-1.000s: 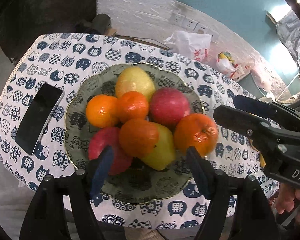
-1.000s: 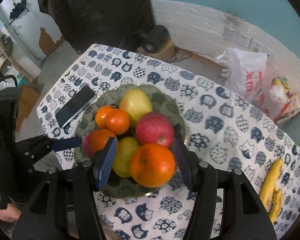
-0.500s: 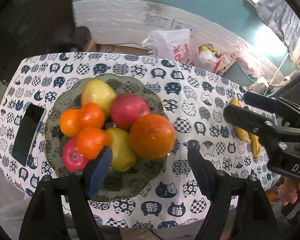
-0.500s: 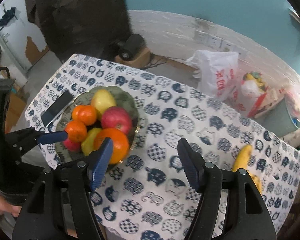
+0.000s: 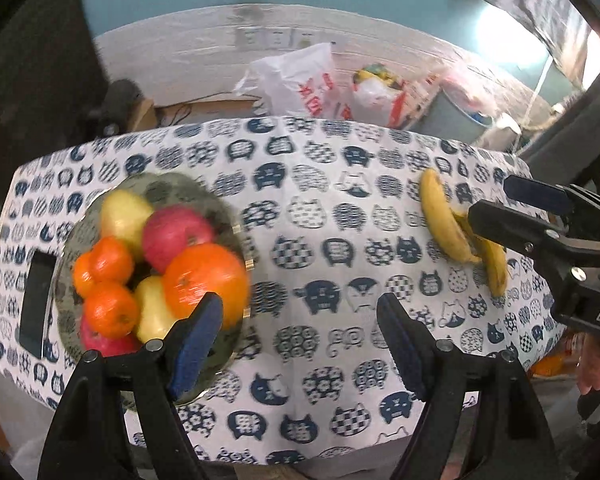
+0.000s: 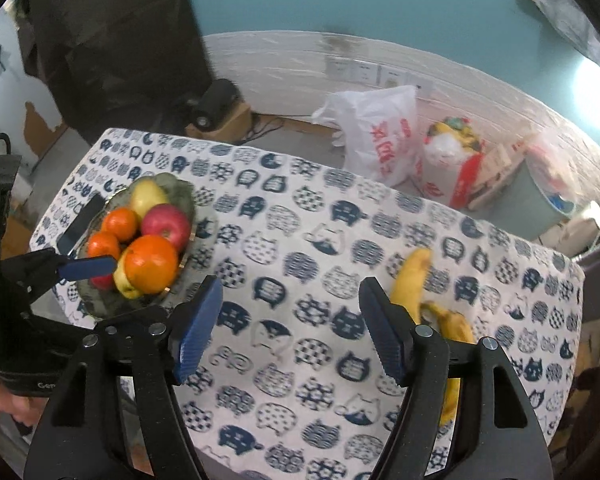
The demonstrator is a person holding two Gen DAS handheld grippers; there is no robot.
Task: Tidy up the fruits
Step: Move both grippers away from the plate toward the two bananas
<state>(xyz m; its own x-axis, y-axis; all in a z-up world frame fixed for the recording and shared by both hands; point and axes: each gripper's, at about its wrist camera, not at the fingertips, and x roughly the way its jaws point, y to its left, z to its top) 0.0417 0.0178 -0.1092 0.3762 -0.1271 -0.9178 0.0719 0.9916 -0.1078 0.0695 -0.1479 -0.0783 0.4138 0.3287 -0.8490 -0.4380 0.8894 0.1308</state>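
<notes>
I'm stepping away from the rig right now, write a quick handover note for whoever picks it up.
Left claw: open, nothing between the pads, above bare tablecloth just right of the fruit plate.
Right claw: jaws opening, nothing between them, above the cloth with the bananas right beside its right finger.
Plate holds the big orange, red apple, tangerines, yellow pears and another apple.
A phone lies left of the plate.
Done: round fruit is piled on the plate.
Left: the bananas lie loose on the cloth at the right end; they likely go next.
</notes>
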